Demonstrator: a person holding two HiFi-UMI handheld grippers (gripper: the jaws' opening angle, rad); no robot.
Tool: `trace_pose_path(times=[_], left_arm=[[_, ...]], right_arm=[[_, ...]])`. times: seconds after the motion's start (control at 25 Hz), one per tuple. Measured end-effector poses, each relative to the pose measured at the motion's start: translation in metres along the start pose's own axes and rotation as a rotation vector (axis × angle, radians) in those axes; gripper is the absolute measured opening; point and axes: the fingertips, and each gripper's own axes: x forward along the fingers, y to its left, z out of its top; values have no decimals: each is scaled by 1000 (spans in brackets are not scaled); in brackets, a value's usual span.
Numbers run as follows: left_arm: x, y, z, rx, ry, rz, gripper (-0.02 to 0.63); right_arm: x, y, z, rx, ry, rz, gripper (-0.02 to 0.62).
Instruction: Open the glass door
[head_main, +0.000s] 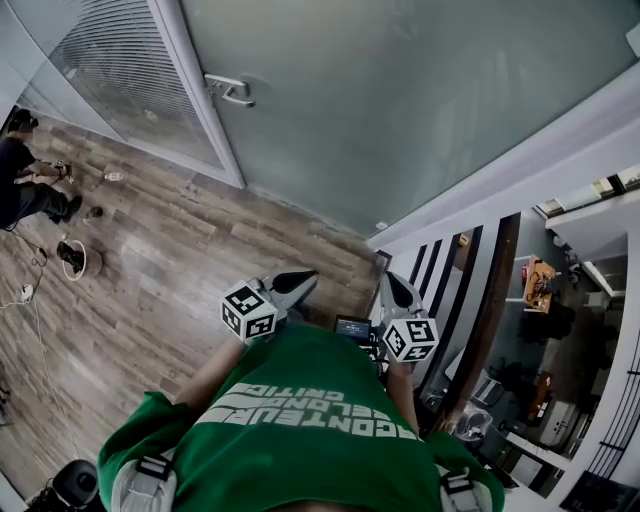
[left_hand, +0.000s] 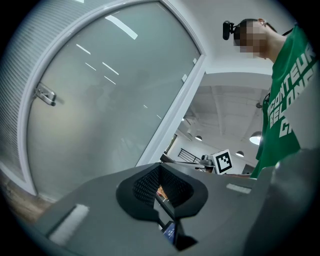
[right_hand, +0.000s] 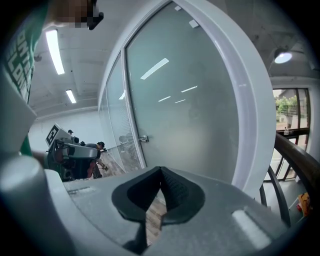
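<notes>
Wood-plank floor runs from the person's feet up to the glass door, and the strip of planks between them lies bare. Frosted door leaf, largest thing in sight, stands in line with the slatted pane to its left. A white frame post divides the two. The door's bottom edge meets the floor along one straight line. To the right a white wall edge comes down to a dark handrail with dark balusters, and a lower level shows beyond it. Room on that side is tight.

Person in a green shirt stands facing the door, both tools held close to the chest.
- Left hand-held gripper: jaws closed tip to tip, nothing between them. Points toward the door, well apart from it.
- Right hand-held gripper: jaws likewise brought together and empty. Near the handrail, well apart from the door.

Marker cubes sit nearest the shirt.

Metal lever handle is on the door's left edge, just beside the frame post, with neither tool near it. It also shows in the left gripper view and the right gripper view.

Far left: a second person low on the floor, with a round white object and a cable nearby, well clear of the door.
</notes>
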Motion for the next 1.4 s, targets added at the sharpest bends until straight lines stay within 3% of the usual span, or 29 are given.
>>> trace_pose_path(times=[0.64,1.4], left_arm=[[-36,46,20,-24,-79,60,15],[-46,79,15,-62,-82,114,15]], right_arm=[[51,38,21,-56,0,63,-8],[92,56,24,-66,44,140,-8]])
